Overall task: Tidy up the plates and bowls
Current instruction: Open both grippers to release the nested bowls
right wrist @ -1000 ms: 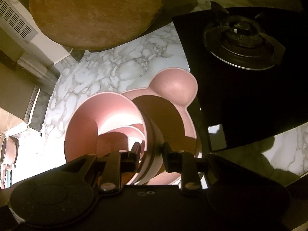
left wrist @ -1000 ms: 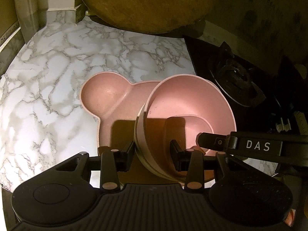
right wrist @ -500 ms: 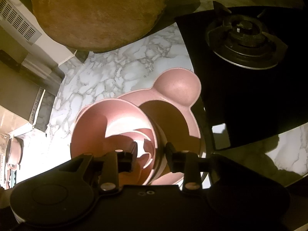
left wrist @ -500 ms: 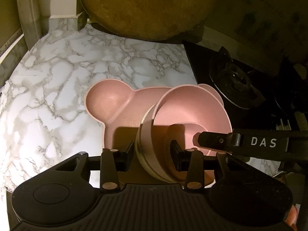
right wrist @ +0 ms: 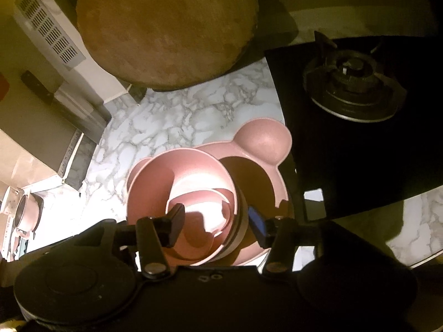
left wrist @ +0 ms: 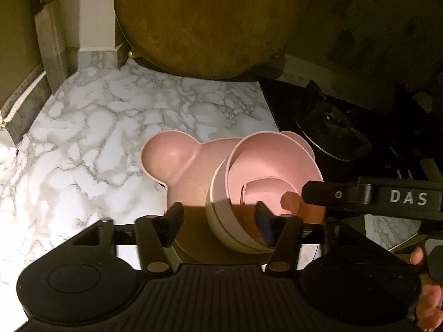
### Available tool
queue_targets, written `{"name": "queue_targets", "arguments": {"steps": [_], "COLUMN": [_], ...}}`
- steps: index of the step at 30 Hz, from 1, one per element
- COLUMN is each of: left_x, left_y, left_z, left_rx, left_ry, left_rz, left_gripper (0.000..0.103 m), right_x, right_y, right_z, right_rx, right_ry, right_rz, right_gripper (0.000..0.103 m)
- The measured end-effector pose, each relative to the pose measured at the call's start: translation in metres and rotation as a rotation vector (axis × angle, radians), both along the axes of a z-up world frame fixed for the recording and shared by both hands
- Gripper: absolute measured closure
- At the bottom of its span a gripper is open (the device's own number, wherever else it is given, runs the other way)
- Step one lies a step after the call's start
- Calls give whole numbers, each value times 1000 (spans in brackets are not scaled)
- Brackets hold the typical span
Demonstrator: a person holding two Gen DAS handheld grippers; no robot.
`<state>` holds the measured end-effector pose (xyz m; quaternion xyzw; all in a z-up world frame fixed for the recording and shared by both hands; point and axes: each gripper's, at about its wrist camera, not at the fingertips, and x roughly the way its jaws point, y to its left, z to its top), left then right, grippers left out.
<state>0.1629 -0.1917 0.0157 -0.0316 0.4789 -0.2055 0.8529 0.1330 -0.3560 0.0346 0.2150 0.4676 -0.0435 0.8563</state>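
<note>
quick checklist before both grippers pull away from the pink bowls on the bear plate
1. Left gripper off the rim: ok, its jaws have just been opening and stand apart, the wall between them untouched.
2. Right gripper released: ok, likewise just opening, its pads clear of the rim.
3. Bowl stack nested: ok, the inner bowls sit inside the outer one.
4. Stack level: not ok, it looks tilted.
5. Stack on the bear plate: ok.
6. Plate fully on the marble counter: cannot tell, its right edge lies near the black hob.
</note>
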Motion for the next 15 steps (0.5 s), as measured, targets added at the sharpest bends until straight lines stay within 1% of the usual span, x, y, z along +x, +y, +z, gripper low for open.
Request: {"name": "queue_targets", "arguments": {"steps": [1,2,5,8,12,15], "left_x": [-2,-4,-9,-16,-26,-33], "left_y": [2,4,10,16,24,30], "left_z": [1,3,7,11,15,19], "left_rx": [0,1,-4,-5,4,-6], "left_ry": [-9,-20,-36,-56,-92,-107], "left_rz": [0,-1,0,-1,-1,-2], "left_gripper": [37,37,37,37,37,37], "right_x": [-3,-5,-14,-22,-32,-40], "right_y": [1,2,5,7,13,19], "right_z": [2,5,12,17,24,28], "right_rx": [-6,-12,-30,-27,-62,-90], "right_ry": [-11,-23,-60,-84,-117,-144], "right_rz": [2,3,6,14,40,64], "right_gripper": [47,42,35,29,25,24]}}
